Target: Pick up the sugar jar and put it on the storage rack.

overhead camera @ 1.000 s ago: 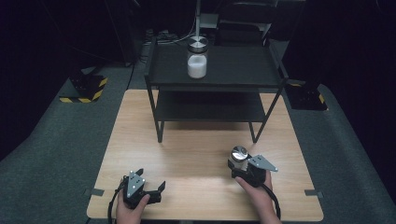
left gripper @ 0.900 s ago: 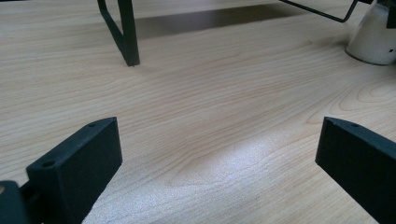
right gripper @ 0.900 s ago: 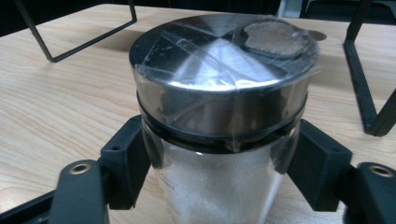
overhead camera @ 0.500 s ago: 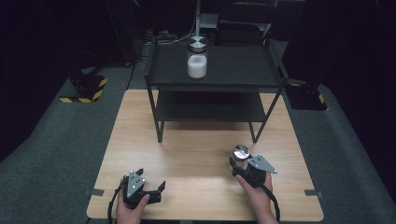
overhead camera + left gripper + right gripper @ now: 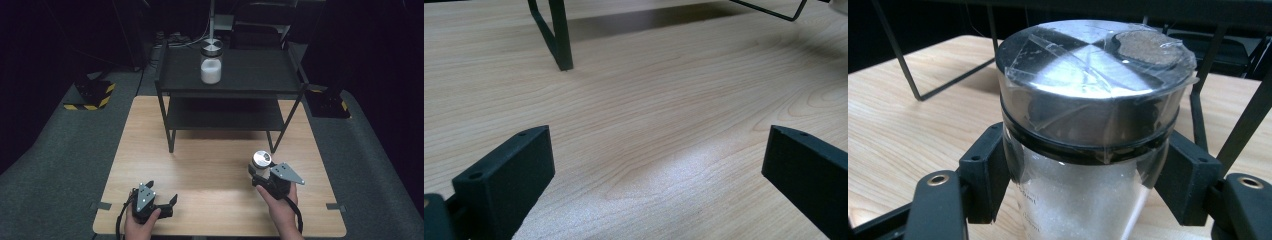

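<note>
A glass jar (image 5: 261, 161) of white grains with a taped silver lid (image 5: 1093, 75) stands on the wooden table (image 5: 210, 165) at the front right. My right gripper (image 5: 262, 170) is shut on it, its black jaws pressed to the glass just below the lid, with the gripper (image 5: 1088, 167) seen close up. A second jar (image 5: 211, 62) of white grains with a metal lid stands on top of the black shelf rack (image 5: 250, 67). At the front left, low over bare wood, my left gripper (image 5: 162, 191) is open with nothing between its jaws (image 5: 656, 135).
The two-level black rack takes up the far half of the table; one leg (image 5: 559, 35) stands ahead of the left gripper. Grey floor surrounds the table, with a yellow-black striped base (image 5: 90, 95) at the far left.
The right gripper and its jar have shifted very slightly to the right and forward. The left gripper has stayed put.
</note>
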{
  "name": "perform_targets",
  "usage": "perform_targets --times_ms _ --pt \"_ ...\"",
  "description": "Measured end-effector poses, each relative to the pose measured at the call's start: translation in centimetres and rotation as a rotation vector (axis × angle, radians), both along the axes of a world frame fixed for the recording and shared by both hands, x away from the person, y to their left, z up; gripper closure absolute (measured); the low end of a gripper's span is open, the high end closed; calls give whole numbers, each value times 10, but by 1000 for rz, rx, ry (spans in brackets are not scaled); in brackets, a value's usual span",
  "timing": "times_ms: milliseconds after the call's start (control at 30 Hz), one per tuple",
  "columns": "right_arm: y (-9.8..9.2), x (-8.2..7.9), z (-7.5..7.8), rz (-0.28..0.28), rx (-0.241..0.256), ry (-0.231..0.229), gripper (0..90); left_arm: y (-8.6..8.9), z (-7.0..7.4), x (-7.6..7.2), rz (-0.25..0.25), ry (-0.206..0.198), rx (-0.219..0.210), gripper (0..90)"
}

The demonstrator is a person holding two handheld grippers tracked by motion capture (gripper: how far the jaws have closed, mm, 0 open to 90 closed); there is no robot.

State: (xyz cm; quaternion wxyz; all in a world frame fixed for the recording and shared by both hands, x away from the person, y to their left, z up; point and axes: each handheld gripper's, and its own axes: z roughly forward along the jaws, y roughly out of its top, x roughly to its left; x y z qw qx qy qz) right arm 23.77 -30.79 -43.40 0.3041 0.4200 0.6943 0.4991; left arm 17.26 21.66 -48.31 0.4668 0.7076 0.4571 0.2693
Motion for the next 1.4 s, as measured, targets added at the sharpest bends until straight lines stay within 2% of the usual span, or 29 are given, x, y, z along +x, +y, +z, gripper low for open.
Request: perform_targets --times_ms 300,633,967,1400 --pt "-3 -4 29 8 23 -27 309 0 0 0 0 2 0 7" --pt "-4 -4 73 13 40 -65 309 -2 1 1 -4 1 13 7" --pt "4 1 124 -6 45 -88 309 -2 1 1 -6 1 15 7" --pt "11 11 171 -4 59 -130 310 -2 1 1 -11 3 16 7"
